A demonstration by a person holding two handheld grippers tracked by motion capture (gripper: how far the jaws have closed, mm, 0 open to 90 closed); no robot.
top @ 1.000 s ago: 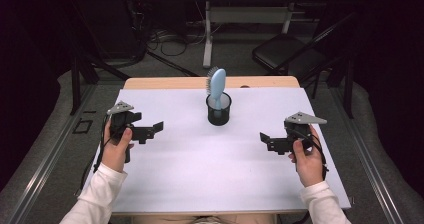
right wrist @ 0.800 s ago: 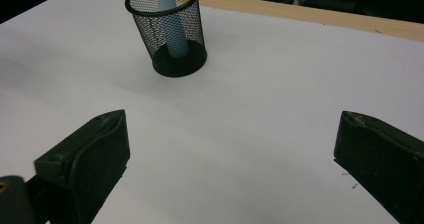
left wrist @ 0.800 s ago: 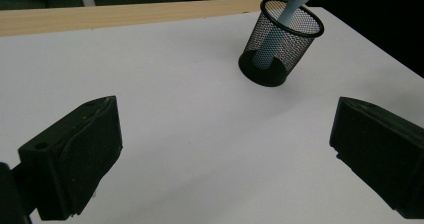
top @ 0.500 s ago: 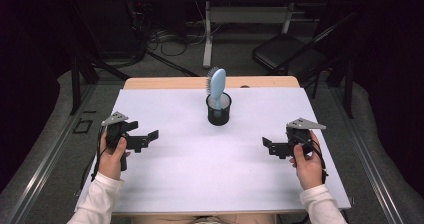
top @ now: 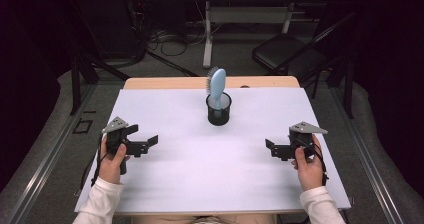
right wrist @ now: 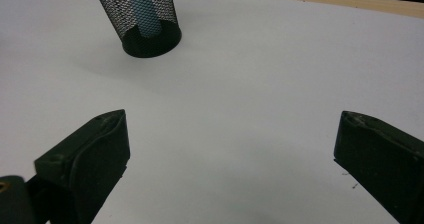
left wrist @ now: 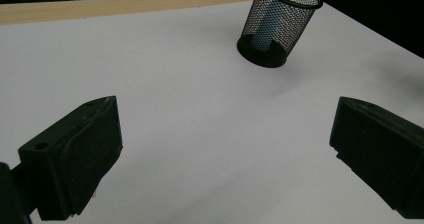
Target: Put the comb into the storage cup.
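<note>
A light blue hairbrush (top: 217, 86) stands handle-down in a black mesh cup (top: 219, 111) at the back middle of the white table (top: 210, 169). The cup (left wrist: 276, 26) sits far ahead in the left gripper view, and the cup (right wrist: 144, 20) with the blue handle (right wrist: 141, 9) lies ahead in the right gripper view. My left gripper (top: 144, 136) hovers low at the table's left, open, nothing between its jaws. My right gripper (top: 272, 149) hovers at the right, open and empty too. Both point inward toward the middle.
The table's wooden far edge (top: 165, 82) shows behind the white sheet. A dark chair (top: 290, 59) and a desk frame (top: 207, 29) stand on the floor beyond the table. White surface lies between the two grippers.
Both hands have drawn back toward the near edge of the table and slightly outward. The brush and cup have not moved.
</note>
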